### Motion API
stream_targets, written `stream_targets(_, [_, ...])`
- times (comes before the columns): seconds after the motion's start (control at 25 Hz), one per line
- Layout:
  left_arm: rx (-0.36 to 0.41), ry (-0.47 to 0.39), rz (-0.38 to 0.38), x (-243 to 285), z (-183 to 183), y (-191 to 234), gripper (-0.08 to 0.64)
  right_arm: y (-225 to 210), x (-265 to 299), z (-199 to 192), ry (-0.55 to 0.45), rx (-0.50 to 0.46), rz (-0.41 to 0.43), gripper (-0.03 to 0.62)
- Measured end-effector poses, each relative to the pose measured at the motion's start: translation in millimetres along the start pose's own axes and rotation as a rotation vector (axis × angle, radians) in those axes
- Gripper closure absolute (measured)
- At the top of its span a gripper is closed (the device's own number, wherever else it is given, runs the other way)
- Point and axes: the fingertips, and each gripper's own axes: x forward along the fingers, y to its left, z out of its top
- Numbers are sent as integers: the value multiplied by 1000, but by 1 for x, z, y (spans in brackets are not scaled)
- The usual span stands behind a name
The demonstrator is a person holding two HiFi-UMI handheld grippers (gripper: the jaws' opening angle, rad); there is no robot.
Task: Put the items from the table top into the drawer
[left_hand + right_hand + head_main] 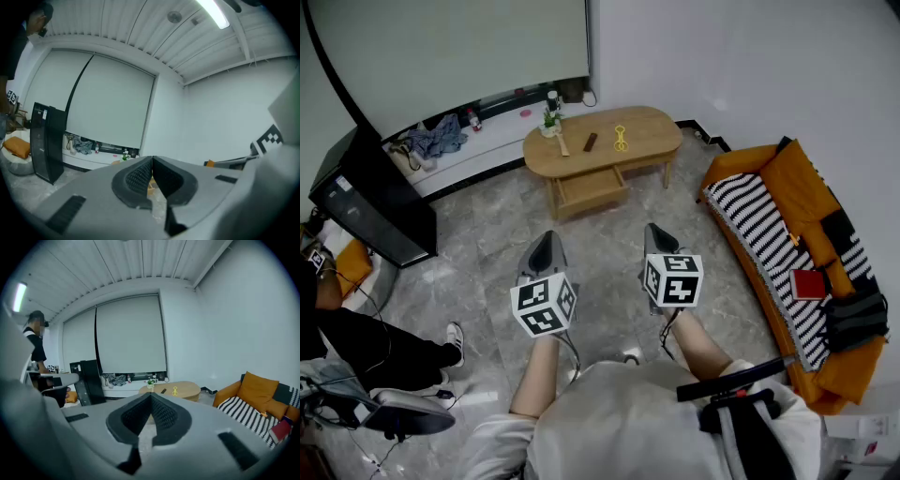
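Left tongs and right tongs both clenched, empty, well apart from the desk. Yellow item, dark bar and plant sit on top; drawer open.

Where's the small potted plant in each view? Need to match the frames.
Head view: the potted plant sits top centre, at the left end of the oval wooden table.
Left gripper view: the plant is a small green speck left of centre, just above the left jaw's upper edge.
Right gripper view: the plant is at centre, just above the jaw tips.
Shared landmark: the tall black cabinet, left of the plant in all three views.
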Motion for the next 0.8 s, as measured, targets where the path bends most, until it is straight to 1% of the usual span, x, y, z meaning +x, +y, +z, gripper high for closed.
stream_targets(0.24, [-5, 5, 5, -4, 1, 8, 552, 4, 0, -2, -9, 45, -2, 600])
stream_targets(0.52, [23, 37, -3, -7, -5, 18, 552, 14, 6, -11, 4, 67, -10, 600])
stream_targets(0.8, [51, 78, -17, -11, -16, 28, 552, 24, 9, -33, 48, 79, -8, 600])
